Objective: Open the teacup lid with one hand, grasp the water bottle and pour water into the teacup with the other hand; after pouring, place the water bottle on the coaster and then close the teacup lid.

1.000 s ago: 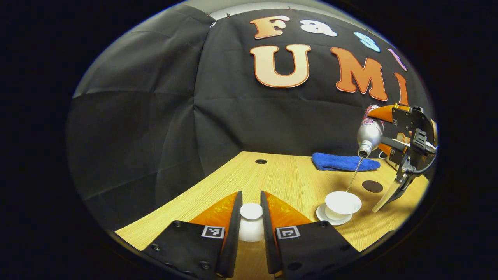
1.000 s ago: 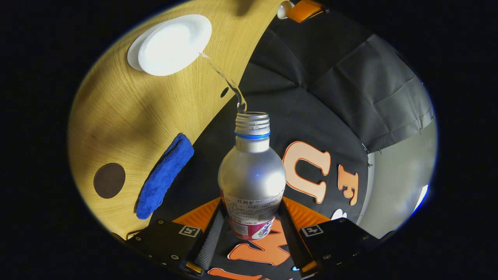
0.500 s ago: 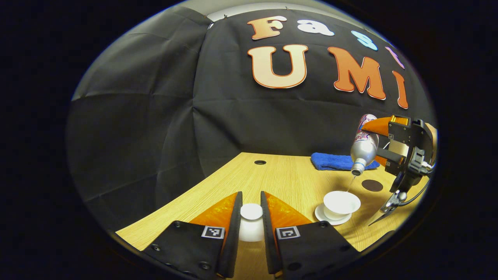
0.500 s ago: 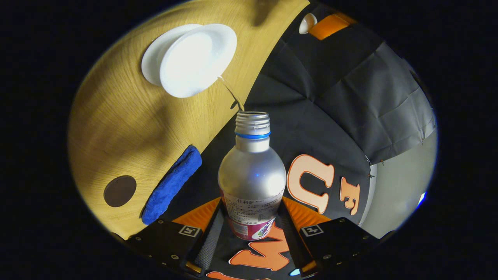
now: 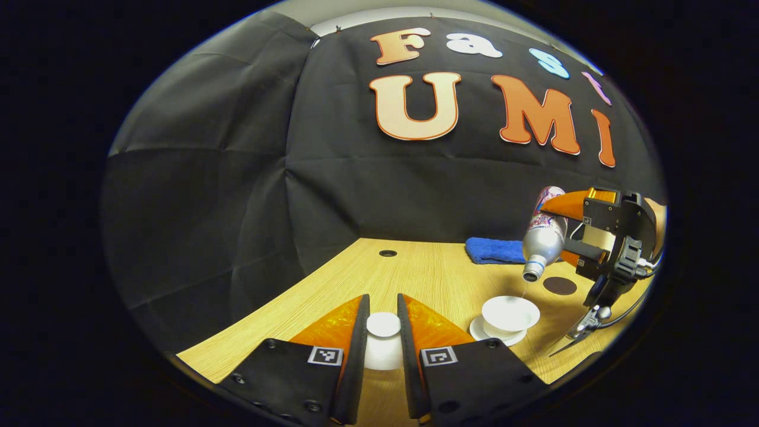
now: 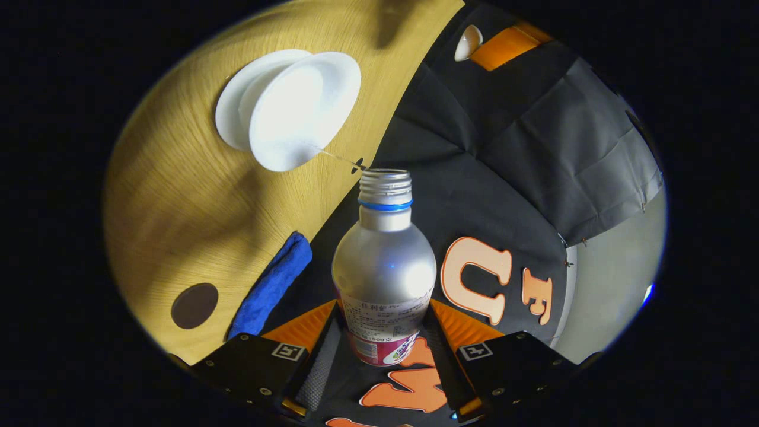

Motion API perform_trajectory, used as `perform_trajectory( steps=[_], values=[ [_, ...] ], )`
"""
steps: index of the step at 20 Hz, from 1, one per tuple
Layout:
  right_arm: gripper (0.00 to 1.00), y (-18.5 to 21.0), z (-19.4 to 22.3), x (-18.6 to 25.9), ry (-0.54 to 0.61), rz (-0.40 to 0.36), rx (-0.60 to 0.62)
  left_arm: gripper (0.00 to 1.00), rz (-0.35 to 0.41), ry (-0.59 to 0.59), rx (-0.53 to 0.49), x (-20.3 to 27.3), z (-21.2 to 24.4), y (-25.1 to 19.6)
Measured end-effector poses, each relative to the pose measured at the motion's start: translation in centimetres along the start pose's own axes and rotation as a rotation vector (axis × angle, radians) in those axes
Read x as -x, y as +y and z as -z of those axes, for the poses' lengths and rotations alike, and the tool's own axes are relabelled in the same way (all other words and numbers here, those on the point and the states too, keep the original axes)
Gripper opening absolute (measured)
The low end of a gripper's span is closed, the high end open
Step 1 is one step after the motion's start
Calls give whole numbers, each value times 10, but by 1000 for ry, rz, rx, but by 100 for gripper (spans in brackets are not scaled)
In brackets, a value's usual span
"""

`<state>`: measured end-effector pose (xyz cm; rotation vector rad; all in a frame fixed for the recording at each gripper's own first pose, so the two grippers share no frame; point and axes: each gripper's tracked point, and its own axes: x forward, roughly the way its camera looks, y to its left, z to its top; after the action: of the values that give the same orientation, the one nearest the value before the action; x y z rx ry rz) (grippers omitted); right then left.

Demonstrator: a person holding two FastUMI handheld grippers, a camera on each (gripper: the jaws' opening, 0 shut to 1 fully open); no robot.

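My left gripper [image 5: 383,350] holds the lid [image 5: 383,324] at lower centre; my right gripper [image 6: 384,356] clamps the water bottle [image 6: 384,279], thinly pouring into the teacup [image 6: 299,112] upper left. Coaster [image 6: 194,305] and closing remain.

My left gripper [image 5: 383,350] has black screw-studded plates, each with a small square black-and-white marker.

The water bottle [image 6: 384,270] is showing matt silvery metal with a paper-like label. The teacup [image 5: 510,314] is looking glossy white, ceramic-like. The table [image 5: 427,276] is showing wood grain; the towel [image 5: 492,250] is looking fuzzy cloth.
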<state>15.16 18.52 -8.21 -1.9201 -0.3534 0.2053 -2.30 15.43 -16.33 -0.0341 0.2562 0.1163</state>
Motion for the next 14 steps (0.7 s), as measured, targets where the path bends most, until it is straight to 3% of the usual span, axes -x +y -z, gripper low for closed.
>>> perform_trajectory(
  steps=[6, 9, 14],
  values=[
    [79, 22, -3, 8, 10, -106, -293, 34, 19, -3, -4, 2, -8, -6],
    [80, 34, 5, 13, 34, -173, -494, 34, 37, -12, -16, -4, -18, -22],
    [77, 43, 30, 19, 99, -218, -769, 34, 78, -23, -45, -11, -27, -49]
  ],
)
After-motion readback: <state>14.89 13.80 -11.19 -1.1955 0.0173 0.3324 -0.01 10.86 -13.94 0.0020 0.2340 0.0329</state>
